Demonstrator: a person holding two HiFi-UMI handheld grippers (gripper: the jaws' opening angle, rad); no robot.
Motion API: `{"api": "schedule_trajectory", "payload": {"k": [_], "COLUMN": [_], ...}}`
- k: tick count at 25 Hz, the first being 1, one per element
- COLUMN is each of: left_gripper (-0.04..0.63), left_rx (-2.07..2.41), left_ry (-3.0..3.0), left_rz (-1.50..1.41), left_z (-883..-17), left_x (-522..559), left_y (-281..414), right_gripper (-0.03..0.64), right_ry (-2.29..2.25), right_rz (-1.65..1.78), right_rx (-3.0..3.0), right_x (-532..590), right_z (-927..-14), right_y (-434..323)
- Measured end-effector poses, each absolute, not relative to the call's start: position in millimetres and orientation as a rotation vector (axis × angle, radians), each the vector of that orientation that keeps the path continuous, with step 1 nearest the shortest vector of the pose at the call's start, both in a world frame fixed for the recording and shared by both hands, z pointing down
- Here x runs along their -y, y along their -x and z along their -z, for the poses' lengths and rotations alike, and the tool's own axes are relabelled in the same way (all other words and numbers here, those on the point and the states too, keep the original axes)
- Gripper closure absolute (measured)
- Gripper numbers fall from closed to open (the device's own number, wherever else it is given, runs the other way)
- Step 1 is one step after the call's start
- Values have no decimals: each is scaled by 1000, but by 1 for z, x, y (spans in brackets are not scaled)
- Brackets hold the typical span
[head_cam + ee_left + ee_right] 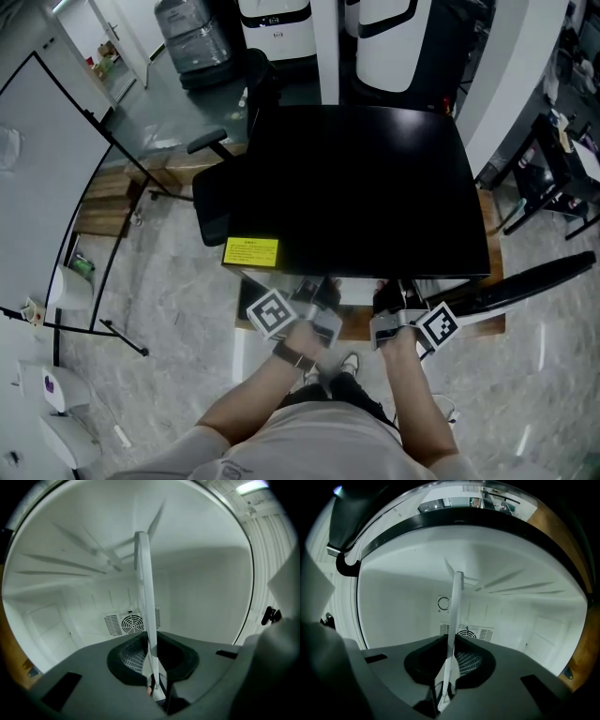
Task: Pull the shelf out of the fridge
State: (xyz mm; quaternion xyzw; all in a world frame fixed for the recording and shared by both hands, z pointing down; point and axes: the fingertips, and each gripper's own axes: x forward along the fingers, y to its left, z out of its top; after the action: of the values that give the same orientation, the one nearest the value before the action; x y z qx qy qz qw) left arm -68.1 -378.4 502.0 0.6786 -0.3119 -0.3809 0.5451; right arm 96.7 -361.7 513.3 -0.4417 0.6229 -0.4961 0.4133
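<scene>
At mouth of fridge (366,187): left tongs (155,686) and right tongs (444,691) both clamped on front edge of shelf (145,597), one each side, likely for straight, level pull. Shelf seated inside, not yet out.

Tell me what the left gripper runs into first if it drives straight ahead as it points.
The left gripper is clamped on the shelf edge, so it meets that first, probably pushing it deeper. Beyond lies the fan grille on the fridge's back wall.

Around the shelf (143,583) the fridge cavity (206,592) looks open; a chair (217,202) stands left
</scene>
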Motion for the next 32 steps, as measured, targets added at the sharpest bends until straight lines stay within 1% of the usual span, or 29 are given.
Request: {"api": "schedule_trajectory", "payload": {"k": [13,21,25,32], "left_gripper": [563,563,563,563], "left_rx": [751,787,755,807], "left_ry": [-1560,-1562,-1568,-1577], "left_rz": [898,842,863,804], "left_z": [-504,-514,-505,-515], "left_x": [371,357,352,338], "left_y": [67,72,69,74], "right_gripper": [572,572,572,572], "right_ry": [1111,1112,1116,1113], "right_rz": [1274,1278,1281,1284], "right_rx": [-1498,-1492,-1493,-1497], "right_x": [353,340,333,321], "right_z": [-518,-517,-518,-517], "right_y": [-99,-97,-97,-96]}}
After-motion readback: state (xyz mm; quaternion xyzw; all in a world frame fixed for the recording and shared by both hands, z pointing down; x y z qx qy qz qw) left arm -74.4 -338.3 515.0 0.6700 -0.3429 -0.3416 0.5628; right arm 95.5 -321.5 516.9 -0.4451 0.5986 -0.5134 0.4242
